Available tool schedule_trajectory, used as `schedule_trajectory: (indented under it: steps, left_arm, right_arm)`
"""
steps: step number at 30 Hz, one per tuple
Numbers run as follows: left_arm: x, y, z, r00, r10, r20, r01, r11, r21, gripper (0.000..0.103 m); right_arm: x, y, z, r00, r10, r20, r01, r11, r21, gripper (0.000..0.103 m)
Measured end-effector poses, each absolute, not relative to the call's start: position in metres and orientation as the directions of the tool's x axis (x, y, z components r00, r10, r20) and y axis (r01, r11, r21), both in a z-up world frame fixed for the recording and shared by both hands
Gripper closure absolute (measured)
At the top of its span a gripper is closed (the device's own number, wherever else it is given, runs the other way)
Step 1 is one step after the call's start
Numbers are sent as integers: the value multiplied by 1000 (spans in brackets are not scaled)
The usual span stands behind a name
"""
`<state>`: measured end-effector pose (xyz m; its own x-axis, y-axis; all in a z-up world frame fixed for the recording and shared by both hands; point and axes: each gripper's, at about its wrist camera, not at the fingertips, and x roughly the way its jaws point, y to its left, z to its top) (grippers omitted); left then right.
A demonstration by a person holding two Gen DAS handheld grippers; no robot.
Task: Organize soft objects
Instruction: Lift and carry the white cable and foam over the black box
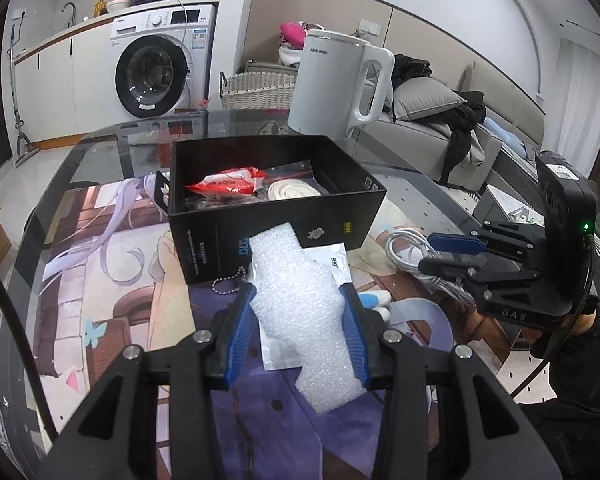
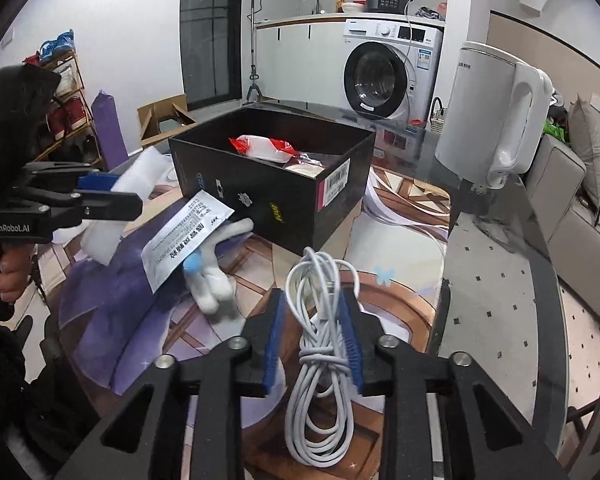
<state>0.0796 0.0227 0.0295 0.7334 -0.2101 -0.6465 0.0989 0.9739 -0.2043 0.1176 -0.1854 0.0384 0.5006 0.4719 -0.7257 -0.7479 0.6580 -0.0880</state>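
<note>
My left gripper (image 1: 298,292) is shut on a white foam piece (image 1: 296,320) and holds it above the mat, just in front of the open black box (image 1: 260,232). The right wrist view also shows that gripper (image 2: 116,196) and the foam (image 2: 100,240), left of the box (image 2: 260,184). A bundled white cable (image 2: 320,380) lies between the jaws of my right gripper (image 2: 311,296). A gap shows at the left pad. In the box are a red-and-white packet (image 1: 228,182) and a bagged white roll (image 1: 292,192). A white plush toy (image 2: 216,284) and a white sachet (image 2: 184,236) lie on the mat.
A tall white kettle (image 1: 336,84) stands behind the box on the round glass table (image 2: 500,280). A ball chain (image 1: 228,284) lies by the box's front wall. A person's hand (image 2: 4,272) grips the left handle. Washing machine, wicker basket and sofa are beyond the table.
</note>
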Motion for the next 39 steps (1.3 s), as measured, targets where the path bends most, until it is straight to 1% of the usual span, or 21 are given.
schedule_trajectory:
  steps: [1, 3, 5, 8, 9, 11, 13, 19, 25, 30, 39]
  left_arm:
    - [80, 22, 29, 731, -211, -649, 99, 974, -205, 62]
    - [81, 22, 27, 729, -204, -653, 92, 975, -201, 62]
    - [82, 21, 26, 727, -201, -657, 91, 976, -198, 62]
    - [81, 20, 28, 734, -206, -648, 100, 975, -197, 62]
    - [81, 20, 28, 734, -203, -648, 101, 976, -191, 62]
    - [82, 24, 28, 733, -200, -651, 86, 975, -203, 62]
    - [81, 26, 28, 734, -203, -648, 88, 975, -205, 62]
    - [78, 34, 35, 751, -196, -630, 76, 974, -212, 62]
    - [77, 36, 39, 763, -175, -622, 65, 979, -195, 62]
    - [79, 37, 47, 776, -167, -608, 72, 981, -178, 62]
    - [95, 35, 63, 798, -153, -583, 75, 985, -157, 62]
  right_arm:
    - [117, -186, 38, 505, 465, -727, -747, 657, -99, 58]
    - [120, -187, 35, 513, 453, -729, -738, 667, -104, 52]
    - [125, -188, 28, 529, 412, -742, -715, 688, -128, 52]
    - [132, -190, 16, 505, 389, -771, -713, 692, -118, 52]
    - [133, -190, 14, 498, 391, -774, -712, 694, -107, 52]
    - [135, -192, 13, 494, 403, -771, -709, 699, -88, 60]
    - [135, -191, 14, 490, 409, -770, -716, 693, -88, 75]
    - [131, -190, 22, 503, 442, -742, -725, 684, -83, 75]
    - [125, -193, 51, 488, 536, -688, -744, 668, -8, 75]
    - [124, -192, 70, 484, 585, -651, -747, 664, 41, 75]
    - [122, -170, 92, 498, 615, -611, -749, 660, 54, 75]
